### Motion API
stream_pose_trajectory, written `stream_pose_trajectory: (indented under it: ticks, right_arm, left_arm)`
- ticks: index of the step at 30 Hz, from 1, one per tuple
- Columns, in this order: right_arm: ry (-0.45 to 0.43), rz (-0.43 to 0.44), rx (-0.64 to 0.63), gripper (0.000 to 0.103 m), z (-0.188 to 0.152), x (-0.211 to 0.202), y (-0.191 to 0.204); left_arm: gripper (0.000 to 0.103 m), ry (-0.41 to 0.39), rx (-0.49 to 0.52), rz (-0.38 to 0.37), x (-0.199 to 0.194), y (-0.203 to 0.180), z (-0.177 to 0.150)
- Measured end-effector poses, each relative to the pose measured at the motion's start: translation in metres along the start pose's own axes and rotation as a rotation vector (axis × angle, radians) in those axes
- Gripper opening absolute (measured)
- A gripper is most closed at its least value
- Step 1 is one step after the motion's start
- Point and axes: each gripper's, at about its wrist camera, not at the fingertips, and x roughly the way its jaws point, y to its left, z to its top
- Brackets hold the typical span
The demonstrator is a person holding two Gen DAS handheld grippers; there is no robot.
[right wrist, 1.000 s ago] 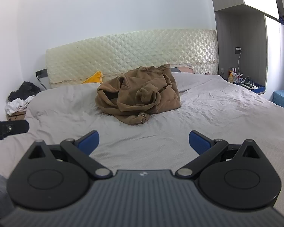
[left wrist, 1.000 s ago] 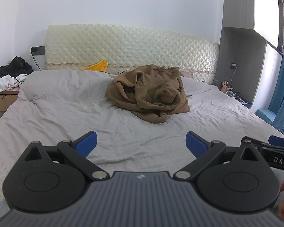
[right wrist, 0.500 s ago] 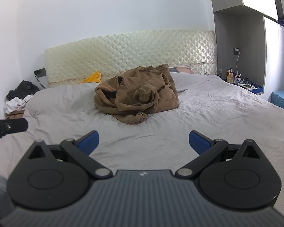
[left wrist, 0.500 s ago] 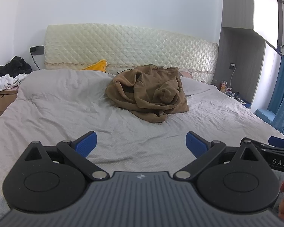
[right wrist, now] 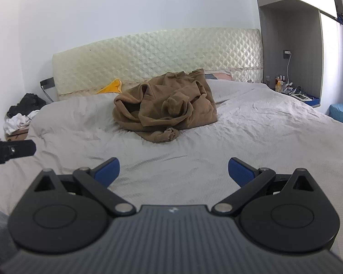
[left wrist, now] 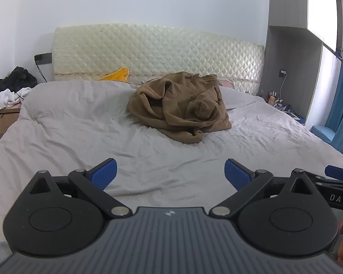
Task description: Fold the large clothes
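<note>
Garment: crumpled brown fleece sweatshirt (left wrist: 181,106), heaped mid-bed toward the quilted cream headboard (left wrist: 157,52); not yet spread.
Bed: wrinkled grey duvet (left wrist: 80,132), my folding surface.
Left claw (left wrist: 170,173): released, empty, low over the duvet, well short of the heap.
Right claw (right wrist: 173,171): released, empty, alongside.
Reason: I judge both spread ready to pinch separate edges.

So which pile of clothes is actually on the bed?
The crumpled brown garment. It lies on the grey bedcover near the headboard, while the black and white clothes sit on a box beside the bed.
</note>
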Motion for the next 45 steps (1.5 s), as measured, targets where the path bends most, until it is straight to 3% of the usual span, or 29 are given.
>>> stream_pose_trajectory:
  ticks: [17, 27, 35, 45]
  right_arm:
    - [0.016, -0.004, 0.024, 0.103, -0.005, 0.015, -0.009]
    - [0.041, -0.005, 0.057, 0.103, 0.004, 0.054, -0.016]
    - [0.084, 0.011, 0.099, 0.103, 0.028, 0.097, -0.023]
    - [0.107, 0.082, 0.142, 0.103, 0.079, 0.194, -0.043]
  left_arm:
    - [0.102, 0.021, -0.002, -0.006, 0.029, 0.003, -0.002]
    - [0.102, 0.041, -0.024, -0.006, 0.08, 0.02, 0.014]
    - [0.102, 0.072, -0.046, -0.024, 0.14, 0.026, 0.05]
    - [0.102, 0.124, -0.087, -0.08, 0.276, 0.027, 0.111]
